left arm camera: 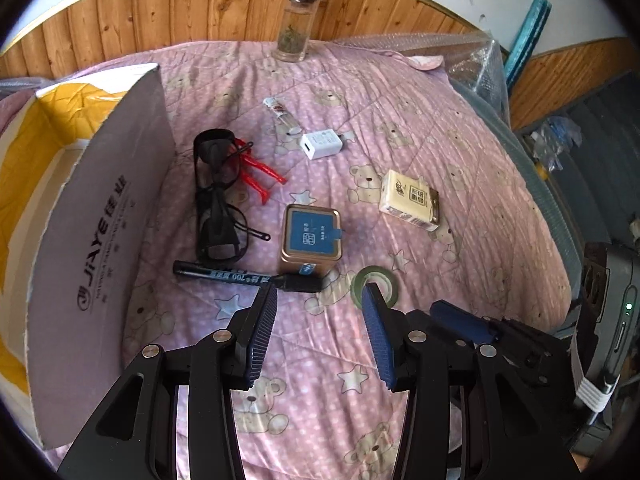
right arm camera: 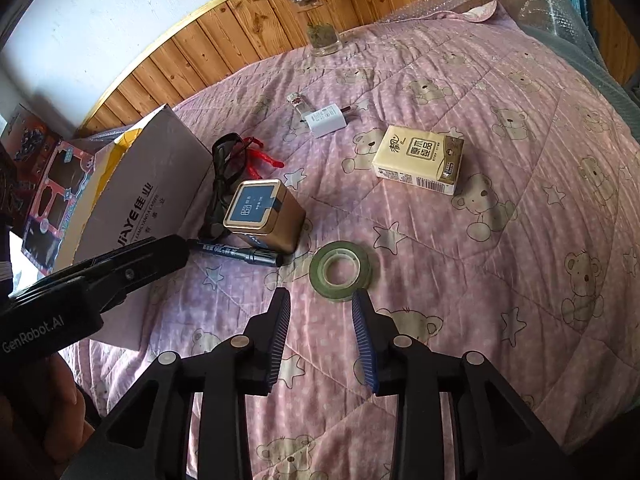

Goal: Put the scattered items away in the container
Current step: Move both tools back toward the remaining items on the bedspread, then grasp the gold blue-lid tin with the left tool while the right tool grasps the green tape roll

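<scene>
The tape roll (right arm camera: 340, 271) lies flat on the pink quilt (right arm camera: 500, 128), hole upward, and it serves here as the landmark. The right gripper (right arm camera: 322, 300) hangs just on the near side of it, pointing steeply down, jaws apart with nothing between them; one tip sits right at the roll's near rim. In the left wrist view the left gripper (left arm camera: 320, 294) also stands with jaws wide apart and empty, and its right-side finger covers part of the roll (left arm camera: 376, 280), so both tools are close. The right one looks better lined up, I judge, since the roll lies straight ahead of its gap.

To the left of the roll lies the black marker (right arm camera: 240, 253), its long axis running across both views, cap end toward the roll. It is just ahead of the left gripper's left-side tip. Behind the marker stands the gold tin (right arm camera: 262, 216), and beyond that the black glasses (left arm camera: 216, 196) and red clip (left arm camera: 260, 172). Further left of all these is the cardboard box (left arm camera: 100, 248), the likely container, its flap raised.

Behind and right of the roll lie the tissue pack (right arm camera: 418, 159) and, further back, the white charger (right arm camera: 326, 120).

The box's floor is mostly hidden behind the flap. Whether either tip touches the roll cannot be told. The glass jar (right arm camera: 316, 20) at the far edge is partly washed out.
</scene>
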`<control>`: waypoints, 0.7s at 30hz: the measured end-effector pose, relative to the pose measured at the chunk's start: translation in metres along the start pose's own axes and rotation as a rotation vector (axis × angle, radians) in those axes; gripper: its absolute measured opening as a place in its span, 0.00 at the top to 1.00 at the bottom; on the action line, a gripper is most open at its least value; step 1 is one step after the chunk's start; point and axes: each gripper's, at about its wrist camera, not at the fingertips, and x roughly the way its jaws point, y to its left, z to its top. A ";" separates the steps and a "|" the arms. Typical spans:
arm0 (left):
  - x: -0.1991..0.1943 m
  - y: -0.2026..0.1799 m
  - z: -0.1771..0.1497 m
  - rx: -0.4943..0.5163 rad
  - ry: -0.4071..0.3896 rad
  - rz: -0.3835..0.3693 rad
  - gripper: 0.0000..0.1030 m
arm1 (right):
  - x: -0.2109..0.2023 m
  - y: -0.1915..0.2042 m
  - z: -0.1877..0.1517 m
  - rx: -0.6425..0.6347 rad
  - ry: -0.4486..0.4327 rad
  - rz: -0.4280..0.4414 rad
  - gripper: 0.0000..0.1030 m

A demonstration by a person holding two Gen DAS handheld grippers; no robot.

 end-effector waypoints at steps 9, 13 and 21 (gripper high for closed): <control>0.049 -0.001 0.021 0.007 0.043 0.044 0.54 | 0.032 -0.008 0.014 -0.018 0.041 -0.019 0.67; 0.054 -0.001 0.028 0.027 0.028 0.056 0.49 | 0.045 -0.015 0.017 -0.015 0.061 -0.026 0.67; 0.066 -0.002 0.035 0.104 0.025 0.056 0.42 | 0.057 -0.014 0.016 -0.054 0.076 -0.043 0.67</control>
